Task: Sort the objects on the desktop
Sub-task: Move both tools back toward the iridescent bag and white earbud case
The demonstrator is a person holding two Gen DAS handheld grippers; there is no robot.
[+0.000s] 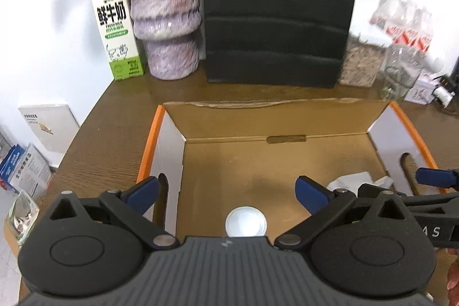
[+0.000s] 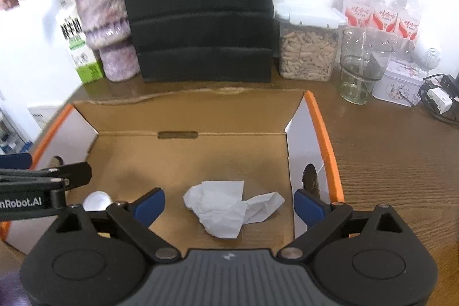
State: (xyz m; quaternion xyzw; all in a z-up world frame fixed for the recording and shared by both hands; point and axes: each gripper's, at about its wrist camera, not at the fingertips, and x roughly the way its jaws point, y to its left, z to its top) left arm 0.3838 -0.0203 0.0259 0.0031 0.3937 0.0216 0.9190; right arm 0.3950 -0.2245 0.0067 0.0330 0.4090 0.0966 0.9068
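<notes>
Over the box (image 2: 321, 128), both grippers angled down, jaws apart

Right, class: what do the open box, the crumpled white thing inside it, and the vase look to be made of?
Open box: corrugated cardboard, matte brown inside.
Crumpled white thing: probably tissue paper; soft, irregular creases.
Vase: likely glazed ceramic; glossy highlights on mottled purple.

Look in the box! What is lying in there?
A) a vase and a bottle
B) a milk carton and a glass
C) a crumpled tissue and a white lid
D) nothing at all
C: the tissue and the lid lie apart on the floor of the box; carton, glass, vase and bottles stand outside it on the desk.
</notes>
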